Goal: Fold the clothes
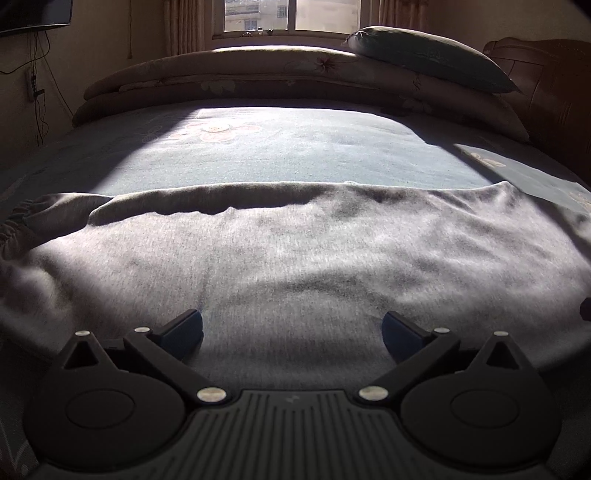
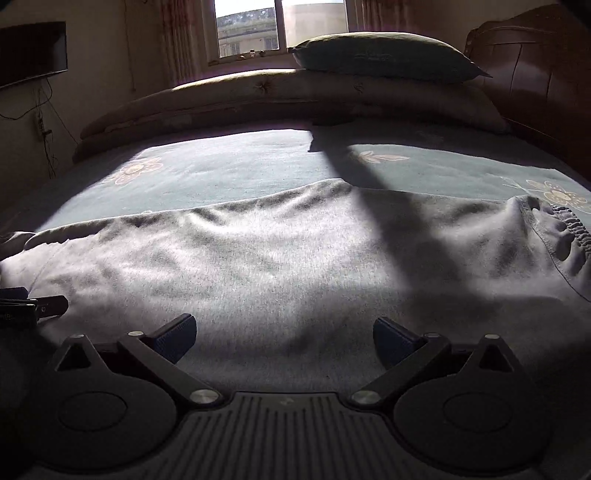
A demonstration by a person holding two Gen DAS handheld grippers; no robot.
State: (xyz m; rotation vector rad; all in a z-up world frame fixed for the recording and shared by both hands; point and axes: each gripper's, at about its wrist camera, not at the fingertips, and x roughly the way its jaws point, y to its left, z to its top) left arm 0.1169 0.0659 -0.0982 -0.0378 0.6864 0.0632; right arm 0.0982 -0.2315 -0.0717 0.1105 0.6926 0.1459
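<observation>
Left wrist view: left gripper (image 1: 291, 330) spread wide, empty, low over grey sweatpants (image 1: 295, 258) lying flat across teal bedsheet (image 1: 295, 151).

Right wrist view: right gripper (image 2: 284, 338) likewise parted, above same sweatpants (image 2: 258, 266); elastic waistband (image 2: 569, 229) at right.

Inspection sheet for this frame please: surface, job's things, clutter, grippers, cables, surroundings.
Surface: bed with teal floral sheet, part sunlit.
Job's things: grey garment spread flat across the near bed; gathered elastic edge at its right end.
Clutter: folded quilt and pillow at the far side.
Grippers: left gripper and right gripper open over the garment, holding nothing.
Cables: wires hang on the left wall.
Surroundings: window, wooden headboard.
</observation>
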